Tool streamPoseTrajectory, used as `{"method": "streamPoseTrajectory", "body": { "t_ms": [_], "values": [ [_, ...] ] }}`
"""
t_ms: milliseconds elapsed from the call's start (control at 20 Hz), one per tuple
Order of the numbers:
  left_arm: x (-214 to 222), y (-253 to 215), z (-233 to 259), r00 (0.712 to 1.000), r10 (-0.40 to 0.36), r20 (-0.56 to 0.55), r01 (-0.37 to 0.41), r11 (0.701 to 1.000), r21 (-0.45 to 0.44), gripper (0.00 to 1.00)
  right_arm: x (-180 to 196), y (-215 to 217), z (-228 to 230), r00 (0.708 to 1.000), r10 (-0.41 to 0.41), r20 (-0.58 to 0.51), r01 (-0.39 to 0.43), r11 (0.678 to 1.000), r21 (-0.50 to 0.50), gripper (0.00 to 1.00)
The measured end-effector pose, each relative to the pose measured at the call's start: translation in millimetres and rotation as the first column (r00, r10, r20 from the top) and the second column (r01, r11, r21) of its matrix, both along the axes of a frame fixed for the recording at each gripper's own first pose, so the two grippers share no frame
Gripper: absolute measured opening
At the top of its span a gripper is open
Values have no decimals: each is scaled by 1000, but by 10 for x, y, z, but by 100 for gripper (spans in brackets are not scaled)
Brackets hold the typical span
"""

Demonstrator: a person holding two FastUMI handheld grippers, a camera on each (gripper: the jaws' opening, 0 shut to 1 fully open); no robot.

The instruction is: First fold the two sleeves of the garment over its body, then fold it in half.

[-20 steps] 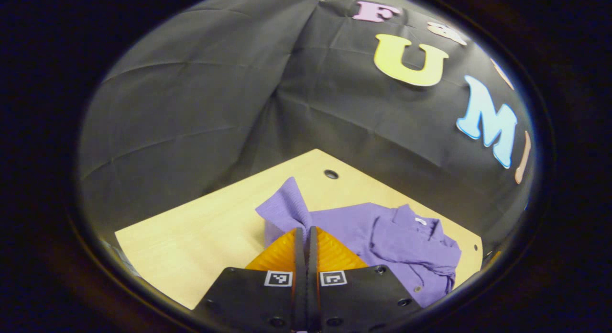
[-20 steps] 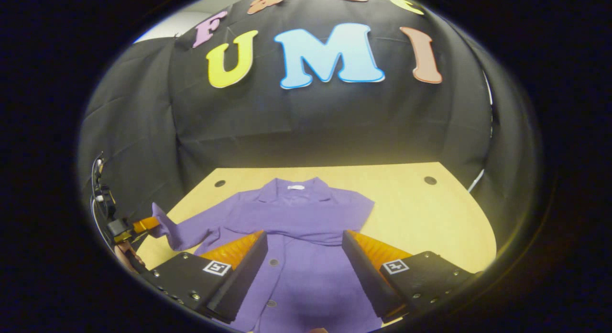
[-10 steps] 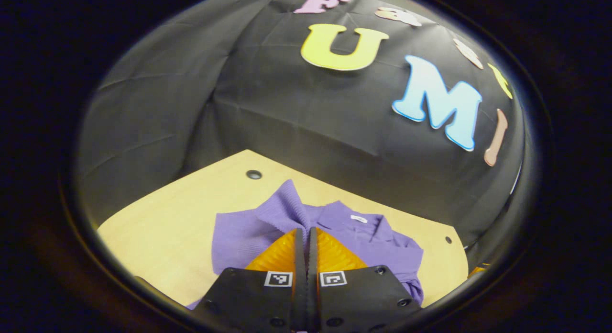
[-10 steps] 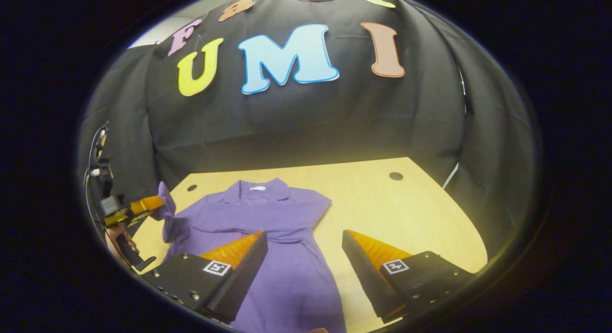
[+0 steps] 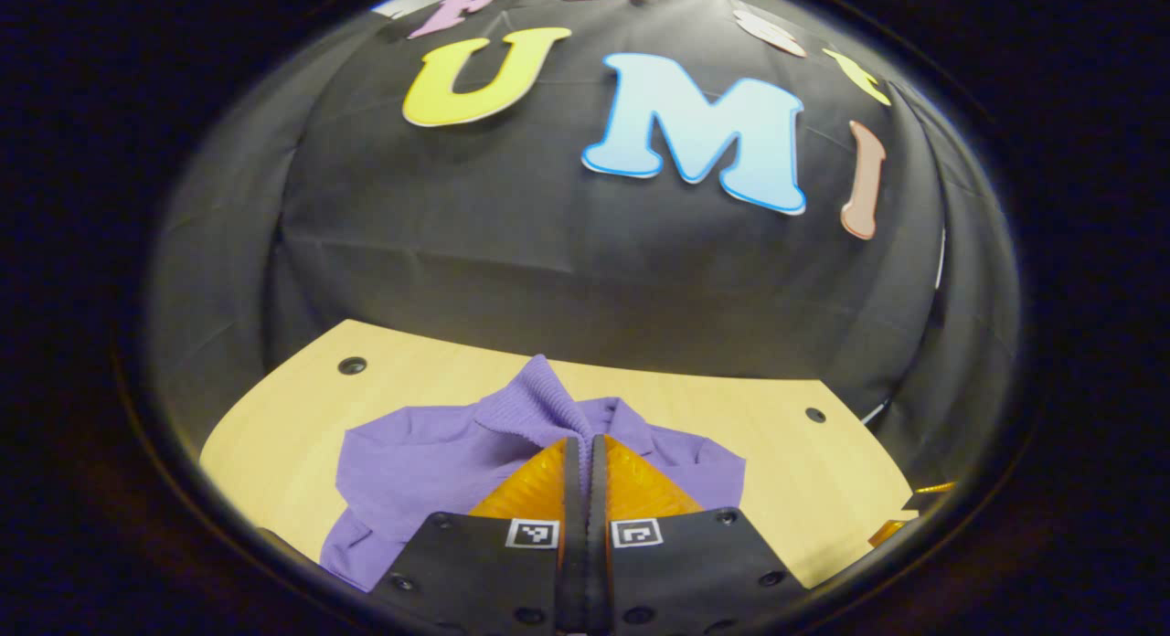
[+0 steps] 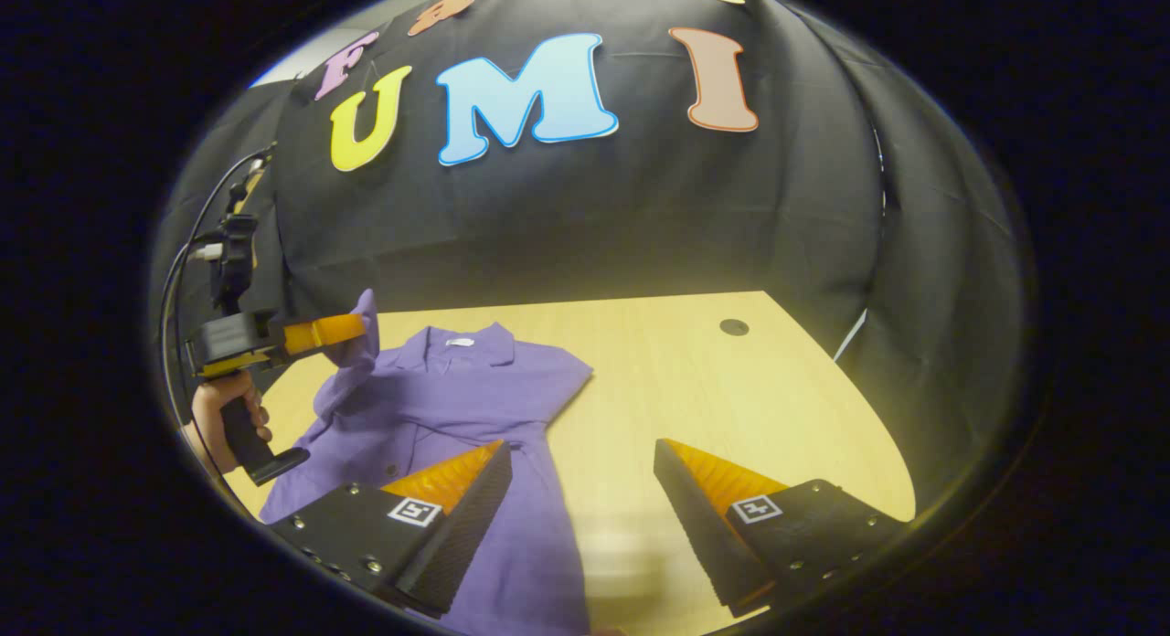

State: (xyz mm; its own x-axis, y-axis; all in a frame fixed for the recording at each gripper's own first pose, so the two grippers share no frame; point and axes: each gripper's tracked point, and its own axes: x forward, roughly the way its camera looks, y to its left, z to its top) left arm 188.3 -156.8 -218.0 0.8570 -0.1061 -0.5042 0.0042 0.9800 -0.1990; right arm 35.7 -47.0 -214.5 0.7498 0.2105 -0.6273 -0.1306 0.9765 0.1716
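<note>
garment: purple button-up shirt [image 6: 457,417], lying flat on the table with the collar toward the booth wall, sitting on the left part of the tabletop as the right gripper view has it. Laid flat like that so the sleeves have a body to land on.

right-hand sleeve: looks already tucked over the front, judging by the clean slanted edge near [image 6: 558,403]. I'd call that fold done.

other sleeve: cuff [image 5: 539,403] is lifted clear of the table, the cloth trailing down to the shoulder. Held high so it can swing across the chest without dragging, I'd guess.

left gripper: [image 5: 585,449] fingers pinched tight together on that cuff, the ribbed end poking out past the tips. In the right gripper view you can spot it [image 6: 352,327] with a hand [image 6: 224,412] on the grip.

right gripper: [image 6: 580,458] fingers spread wide, nothing between them, hanging above the shirt's lower edge and bare wood. Probably just keeping out of the way.

table: light wood [image 6: 731,389], couple of dark holes in it, plenty of room right of the shirt.

next up: lay the cuff on the chest, then the half fold.
</note>
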Motion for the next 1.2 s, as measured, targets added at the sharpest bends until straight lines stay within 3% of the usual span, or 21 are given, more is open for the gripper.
{"method": "streamPoseTrajectory", "body": {
  "t_ms": [200,500,650,700,900,1200],
  "values": [
    [55,-487,-203,996,-87,-31,87,996,-14,7,-11,-137,-70,1000,21,1,-21,1000,-13,99],
    [122,-701,-538,984,-161,-70,162,987,13,7,-58,-267,-172,999,35,-14,-35,999,-30,99],
    [93,-781,-601,978,-191,-78,190,982,-24,14,-46,-291,-164,1000,19,-17,-20,999,-35,99],
    [76,-812,-602,977,-199,-80,195,979,-54,20,-37,-285,-165,1000,11,-17,-12,999,-37,99],
    [-25,-825,-534,975,-208,-80,198,974,-113,78,-96,-227,-120,1000,-4,-16,3,998,-57,99],
    [-362,-355,-349,984,-170,-60,162,981,-107,89,-360,8,-170,999,-7,-44,4,997,-73,99]
  ]
}}
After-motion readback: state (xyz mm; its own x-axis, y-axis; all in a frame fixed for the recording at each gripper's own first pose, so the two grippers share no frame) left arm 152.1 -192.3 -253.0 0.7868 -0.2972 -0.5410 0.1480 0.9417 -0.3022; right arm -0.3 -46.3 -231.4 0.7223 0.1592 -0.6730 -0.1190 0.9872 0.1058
